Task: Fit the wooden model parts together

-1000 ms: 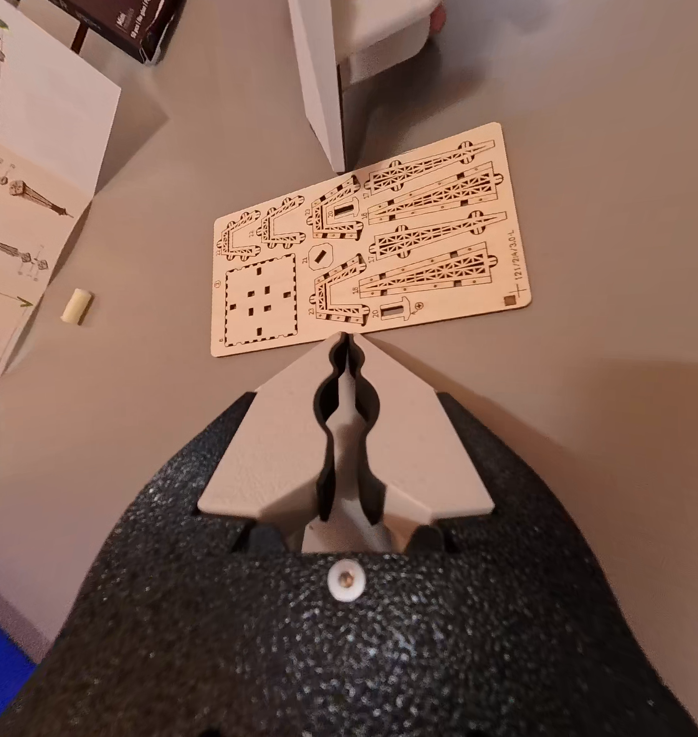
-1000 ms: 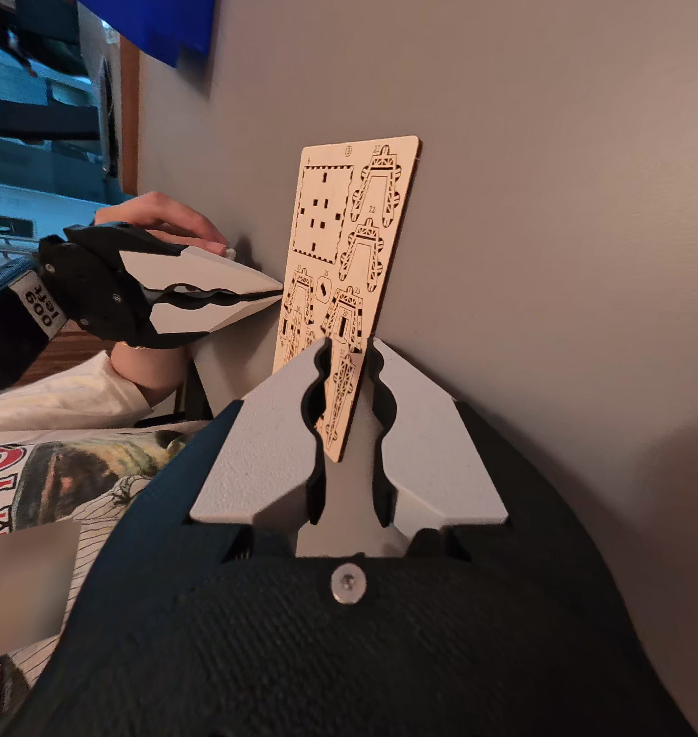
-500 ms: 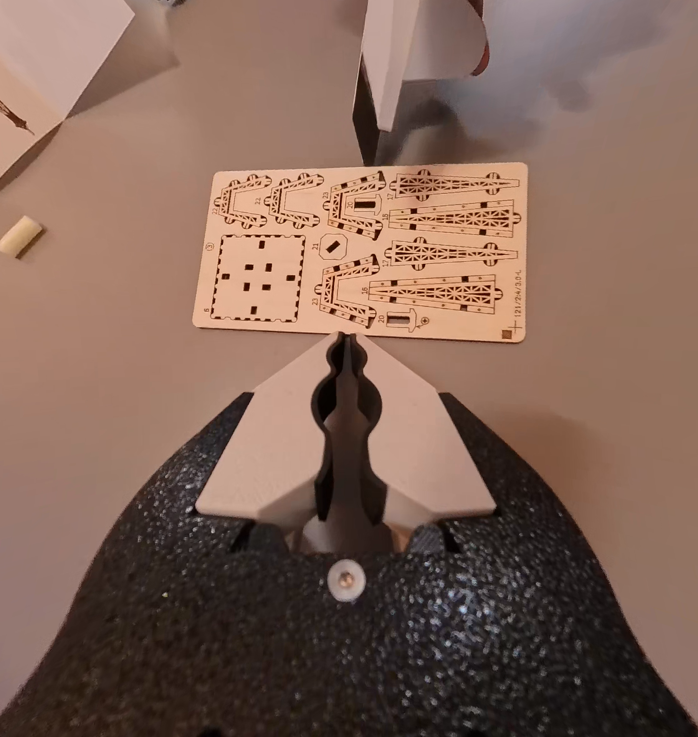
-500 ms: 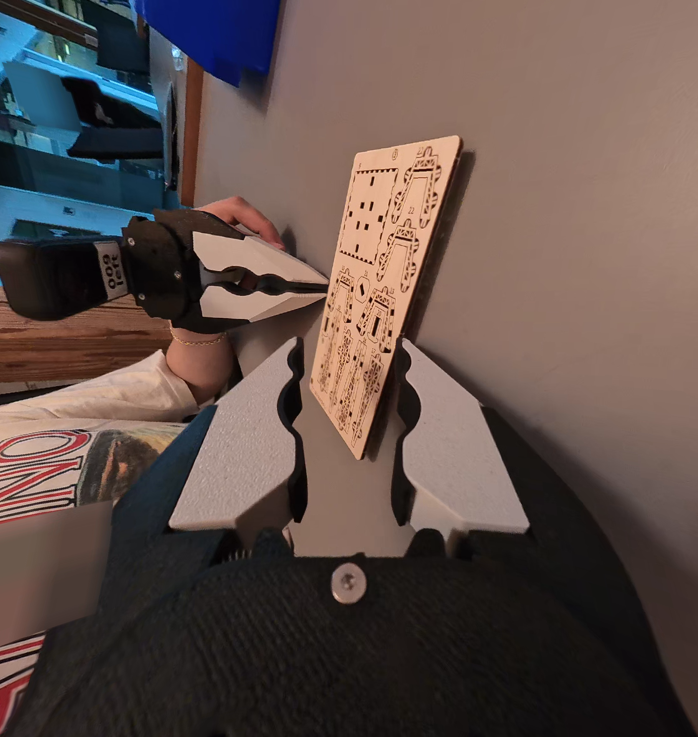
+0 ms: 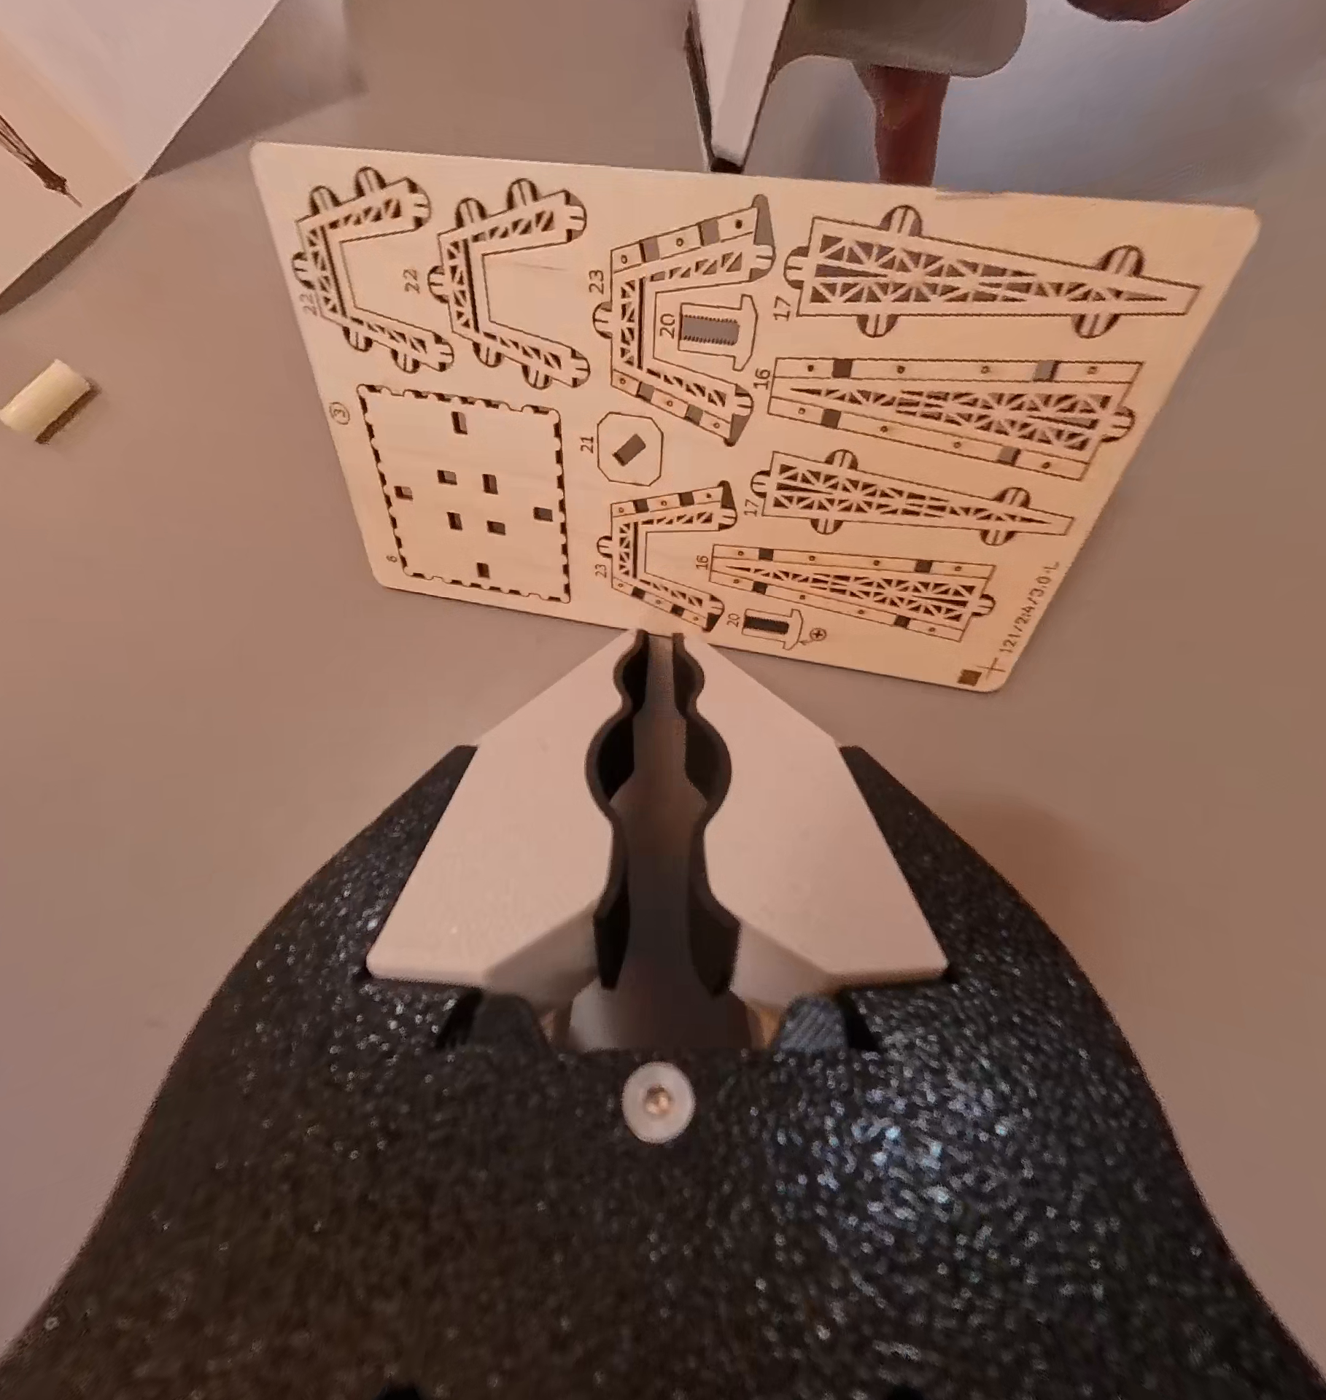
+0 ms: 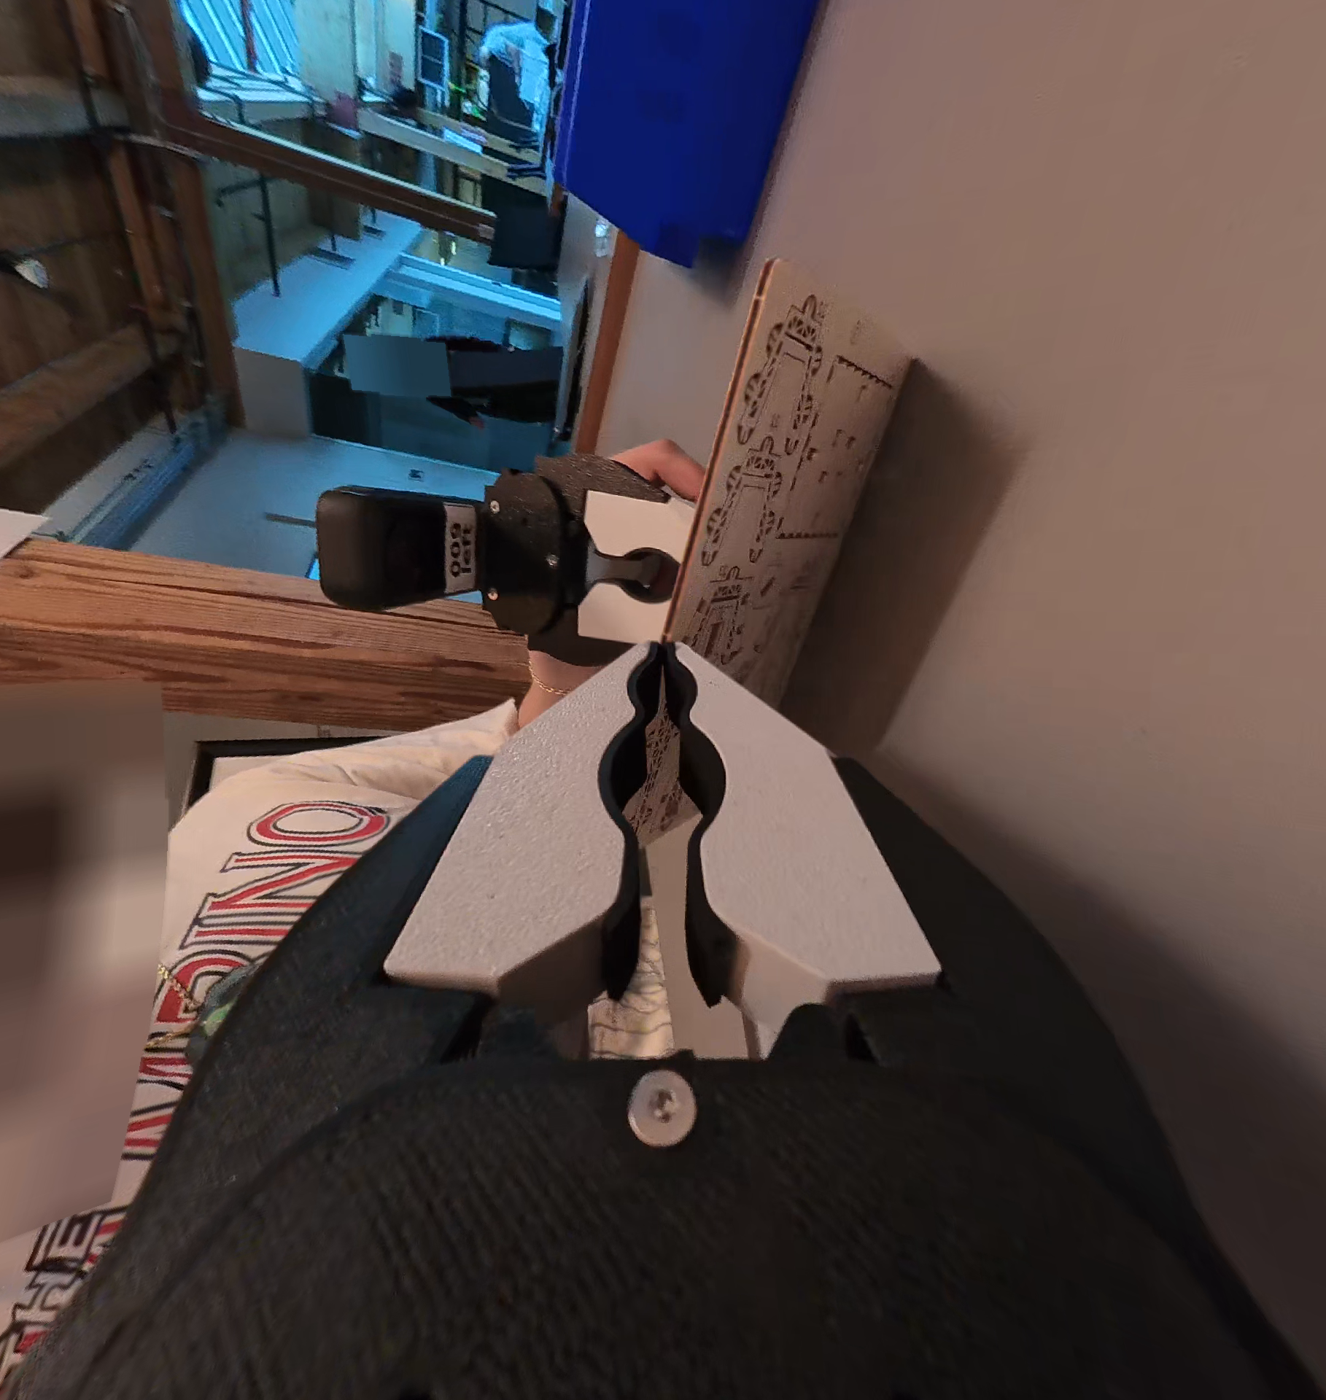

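My right gripper [image 6: 664, 651] clamps the wooden sheet [image 5: 720, 424] on edge above the desk [image 5: 152, 606]; left gripper [image 5: 660, 644], jaws nearly closed on nothing, should press parts out gently, squarely.

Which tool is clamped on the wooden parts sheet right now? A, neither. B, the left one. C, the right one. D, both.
C: the right tool is closed on the end of the wooden parts sheet, which passes between its fingers, while the left tool sits closed at the sheet's near edge with nothing between its fingers.
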The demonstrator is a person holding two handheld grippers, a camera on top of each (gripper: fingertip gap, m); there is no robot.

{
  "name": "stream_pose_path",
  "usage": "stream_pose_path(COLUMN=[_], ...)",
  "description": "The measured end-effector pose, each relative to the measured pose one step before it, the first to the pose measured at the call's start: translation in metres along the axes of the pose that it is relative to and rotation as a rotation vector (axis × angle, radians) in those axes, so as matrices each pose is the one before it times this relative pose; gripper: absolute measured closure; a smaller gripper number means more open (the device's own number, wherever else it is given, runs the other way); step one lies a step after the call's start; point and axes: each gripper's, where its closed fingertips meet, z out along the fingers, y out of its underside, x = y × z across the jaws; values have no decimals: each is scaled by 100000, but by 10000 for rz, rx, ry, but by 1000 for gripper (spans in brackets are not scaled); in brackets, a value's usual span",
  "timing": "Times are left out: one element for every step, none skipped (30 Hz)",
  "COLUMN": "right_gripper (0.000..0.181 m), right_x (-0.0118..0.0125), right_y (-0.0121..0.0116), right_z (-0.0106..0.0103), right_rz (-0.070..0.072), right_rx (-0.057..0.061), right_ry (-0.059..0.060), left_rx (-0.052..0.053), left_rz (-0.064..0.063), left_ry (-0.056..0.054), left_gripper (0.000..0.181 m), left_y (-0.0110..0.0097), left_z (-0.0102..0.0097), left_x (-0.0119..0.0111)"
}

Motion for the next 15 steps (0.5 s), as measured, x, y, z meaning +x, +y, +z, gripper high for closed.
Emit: stream_pose_path(right_gripper=[181, 181, 180, 175, 171, 168, 166, 166, 166, 165, 164, 152, 126, 117, 109], right_x=[-270, -218, -265, -332, -287, -105, -112, -6, 45, -62, -5, 505, 867, 494, 478], right_y=[-99, -25, -21, -19, 9, -13, -31, -31, -103, -151, -132, -188, -172, 87, 276], right_z=[248, 210, 156, 73, 28, 0, -3, 12, 15, 41, -9, -24, 2, 113, 171], right_rz=[-49, -88, -110, -91, -81, -40, 48, 81, 88, 178, 227, 113, -58, -127, -140], right_rx=[31, -10, -33, -54, -81, -75, -66, -34, 24, 85, 72, 108, 108, -36, -192], right_ry=[-6, 74, 73, 20, 13, 49, -30, -43, -69, -184, -138, 247, 557, 356, 399], left_rx=[1, 1, 1, 0, 1, 0, 1, 1, 1, 0, 0, 2, 3, -1, 1], left_rz=[-32, -23, -27, -32, -32, -27, -20, -17, -5, 12, 23, 33, 43, 43, 41], left_ry=[-2, 7, 12, 16, 24, 23, 20, 16, 7, 2, -2, 10, 23, 12, 7], left_gripper=[177, 177, 176, 176, 176, 176, 176, 176, 176, 176, 176, 177, 177, 178, 179], left_y=[-5, 2, 3, 3, -5, -7, -2, -4, 2, -3, 7, -9, -7, 1, -5], left_z=[-4, 1, 3, 3, -4, 13, 5, 7, -1, 2, 3, 4, 0, 7, -1], left_x=[-39, -9, -22, -13, -2, -11, -2, 3, -1, 8, 26, 40, 60, 59, 39])
